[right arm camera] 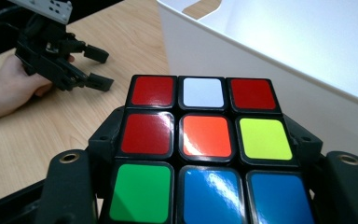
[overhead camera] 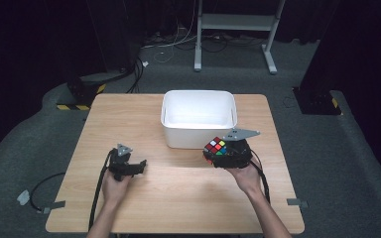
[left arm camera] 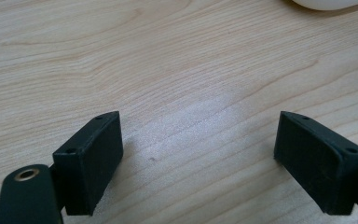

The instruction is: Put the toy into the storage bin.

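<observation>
While jaws clamp it, cube (right arm camera: 205, 149) sits tilted.

Table (overhead camera: 178, 198) carried a bin (overhead camera: 199, 129) at its far edge, roughly centred. Cube (overhead camera: 216, 147) sat between the jaws of the right gripper (overhead camera: 226, 153), raised just in front of the bin's near wall, toward its right corner, right of table centre. Left gripper (overhead camera: 127, 166) was over the left half of the table, nearer the near edge, well apart from the bin and cube. Nothing lay between its jaws; bare tabletop sat under them.
</observation>
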